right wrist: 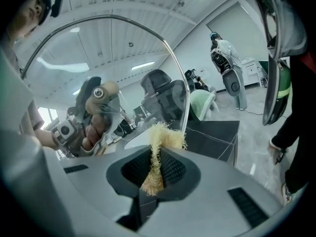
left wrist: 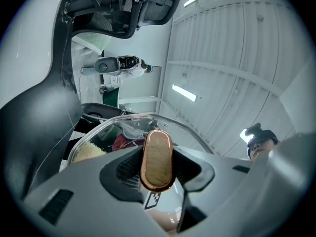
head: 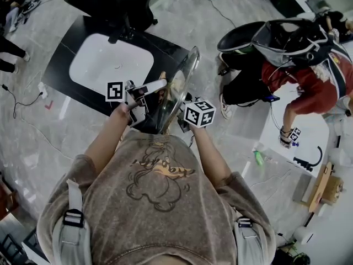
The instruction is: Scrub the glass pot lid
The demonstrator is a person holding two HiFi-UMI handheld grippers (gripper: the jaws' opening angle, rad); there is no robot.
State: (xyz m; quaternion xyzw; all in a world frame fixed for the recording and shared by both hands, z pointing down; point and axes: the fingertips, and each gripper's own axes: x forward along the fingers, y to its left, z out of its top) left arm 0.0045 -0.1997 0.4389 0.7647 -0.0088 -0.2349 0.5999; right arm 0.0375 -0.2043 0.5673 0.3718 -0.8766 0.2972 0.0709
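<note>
The glass pot lid (head: 185,84) stands on edge in front of the person's chest, above the near edge of the black counter. My left gripper (head: 144,95) is shut on the lid's wooden knob (left wrist: 157,159), which sits upright between the jaws. The lid's steel rim (left wrist: 129,118) arches behind it. My right gripper (head: 190,114) is shut on a yellow fibrous scrubber (right wrist: 157,154), whose tip rests against the other face of the lid (right wrist: 98,58). Through the glass the knob (right wrist: 101,94) and a hand show, and the scrubber (left wrist: 89,152) shows from the left gripper view.
A white sink basin (head: 110,62) is set in the black counter (head: 60,59) ahead. A black office chair (head: 116,4) stands beyond it. To the right, a person in red (head: 314,87) bends over a white table (head: 309,142), and a green bottle (head: 258,158) lies on the floor.
</note>
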